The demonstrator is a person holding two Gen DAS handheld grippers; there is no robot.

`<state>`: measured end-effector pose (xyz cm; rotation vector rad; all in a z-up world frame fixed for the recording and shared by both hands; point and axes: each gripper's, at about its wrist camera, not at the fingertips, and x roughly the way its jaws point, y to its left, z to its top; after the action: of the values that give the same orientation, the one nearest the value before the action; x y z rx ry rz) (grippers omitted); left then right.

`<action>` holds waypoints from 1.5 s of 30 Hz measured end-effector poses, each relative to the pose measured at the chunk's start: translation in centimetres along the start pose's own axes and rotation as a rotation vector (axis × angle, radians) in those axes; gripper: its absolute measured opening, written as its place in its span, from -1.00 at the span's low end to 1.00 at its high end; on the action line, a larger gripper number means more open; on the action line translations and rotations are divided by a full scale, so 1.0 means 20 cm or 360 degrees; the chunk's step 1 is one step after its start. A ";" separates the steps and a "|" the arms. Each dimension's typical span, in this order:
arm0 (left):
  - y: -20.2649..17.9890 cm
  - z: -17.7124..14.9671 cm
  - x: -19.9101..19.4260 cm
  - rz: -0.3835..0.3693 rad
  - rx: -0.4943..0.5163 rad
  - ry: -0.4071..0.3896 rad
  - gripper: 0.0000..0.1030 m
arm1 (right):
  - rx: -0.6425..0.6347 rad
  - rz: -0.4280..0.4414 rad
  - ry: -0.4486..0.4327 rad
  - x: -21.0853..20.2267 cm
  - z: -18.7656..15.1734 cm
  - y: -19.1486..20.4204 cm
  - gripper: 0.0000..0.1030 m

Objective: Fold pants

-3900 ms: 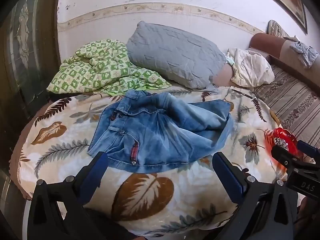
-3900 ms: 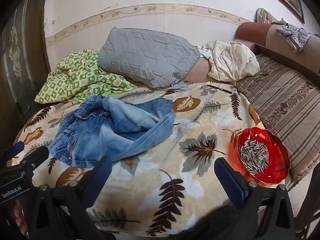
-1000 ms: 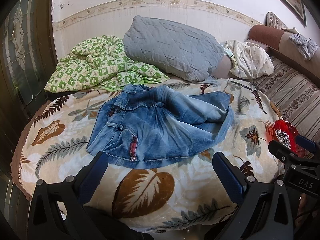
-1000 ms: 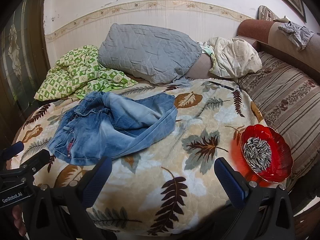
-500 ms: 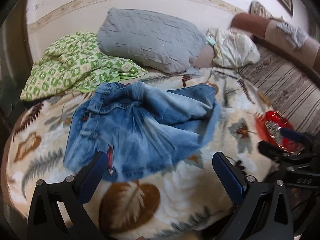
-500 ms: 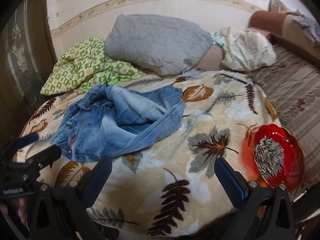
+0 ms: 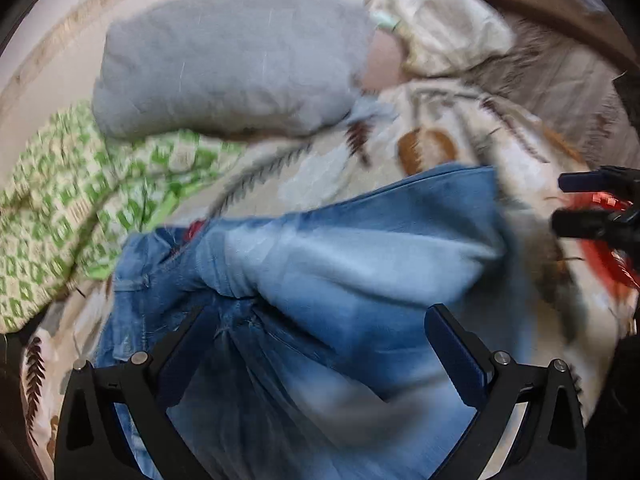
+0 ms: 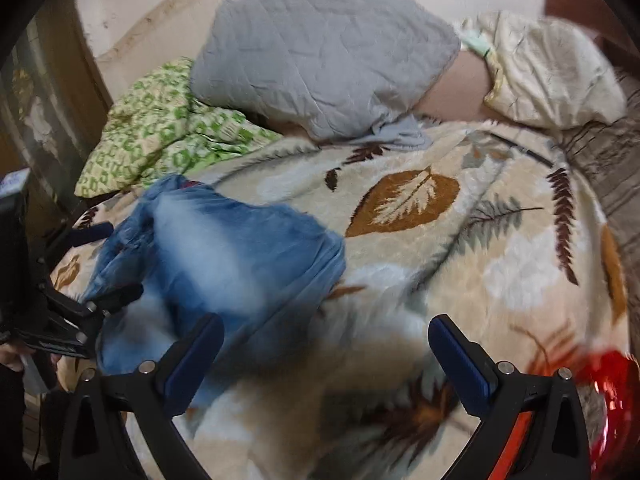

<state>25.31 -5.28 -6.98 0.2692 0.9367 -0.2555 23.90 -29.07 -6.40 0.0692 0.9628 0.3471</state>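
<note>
Both grippers are at the approach stage, nothing grasped yet. The left gripper [image 7: 320, 340] has its fingers spread wide, hovering low over the pants [image 7: 340, 280]; the right gripper [image 8: 320, 356] is likewise wide apart, over bare blanket [image 8: 520, 260] just beside the pants' right side. Both views are motion-blurred, so seams and hems are hard to read.

The pants lie crumpled on the blanket's left half, near its front edge, with the waistband toward the left edge and one leg thrown across the other toward the middle.

Judgement on the step: flatten before folding. The left gripper should probably pinch the waistband corner, the right one the free leg's hem, and the two pull apart to lay the legs straight. Bite through a single layer edge only; grabbing the bunched middle would likely drag the whole heap. The red dish [image 8: 612, 400] at the front right corner sits close to the right gripper's sweep, so a risk of a knock.

Materials: faded blue denim, stiff, heavy, holds creases, thick seams give good grip. The blanket is plush fleece with a leaf print, soft, may ruck up and snag under the fingertips. Behind, at the far edge, lie a quilted grey pillow [image 8: 320, 56], puffy and rounded, and a green checked cover [image 8: 160, 136], thin and rumpled.
</note>
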 end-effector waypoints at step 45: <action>0.69 -0.69 -0.36 0.0211 -0.0402 0.0094 0.81 | -0.0458 -0.0017 -0.0052 -0.16 0.24 0.70 0.84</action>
<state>15.36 13.10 -7.37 0.1058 0.9944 -0.0063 22.48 -16.39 1.82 -0.1917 0.8726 0.4702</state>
